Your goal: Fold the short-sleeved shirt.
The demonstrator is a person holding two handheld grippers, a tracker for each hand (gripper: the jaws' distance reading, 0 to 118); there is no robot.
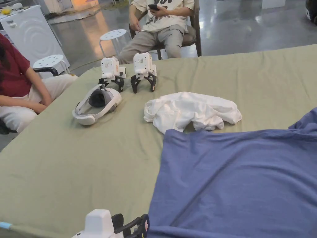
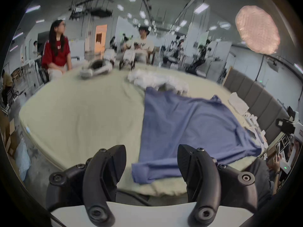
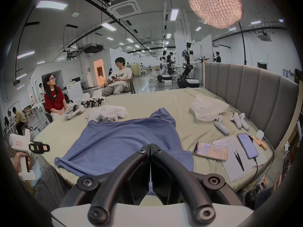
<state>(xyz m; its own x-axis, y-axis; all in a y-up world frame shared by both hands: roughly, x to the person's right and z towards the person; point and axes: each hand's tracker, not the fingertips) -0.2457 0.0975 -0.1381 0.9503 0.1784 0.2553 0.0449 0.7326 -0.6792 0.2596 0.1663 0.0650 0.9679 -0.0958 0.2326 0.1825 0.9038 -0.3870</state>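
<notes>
- Nearest to me in the head view is my left gripper (image 1: 136, 227), low at the near edge of the bed, just beside the near left corner of the blue shirt (image 1: 235, 182). In its own view the jaws stand wide apart with nothing between them, and the shirt's near left sleeve (image 2: 147, 171) lies in the gap beyond them. I judge it is lined up to take that sleeve or corner.
- My right gripper (image 3: 150, 150) has its jaws pressed together tip to tip. Blue cloth lies right under and behind the tips, but I cannot tell whether any of it is pinched between them.
- The blue shirt is spread mostly flat on the green bedsheet (image 1: 77, 161), on the near right part of the bed, with the far sleeve (image 3: 161, 116) bunched up. It looks laid out so that it can be folded; no fold shows yet, so I take the task to be at its start.
- A crumpled white garment (image 1: 192, 111) sits just beyond the shirt's far edge, touching or slightly overlapped by it. It seems set aside, yet close enough to get dragged along if I pull the far edge.
- Farther left, a headset (image 1: 97, 105) and two spare grippers (image 1: 128, 72) stand parked well apart from the shirt.
- To the right, phones (image 3: 210, 151), papers and handheld controllers (image 3: 221, 126) lie near the headboard; a wide sweep to the right could catch them.
</notes>
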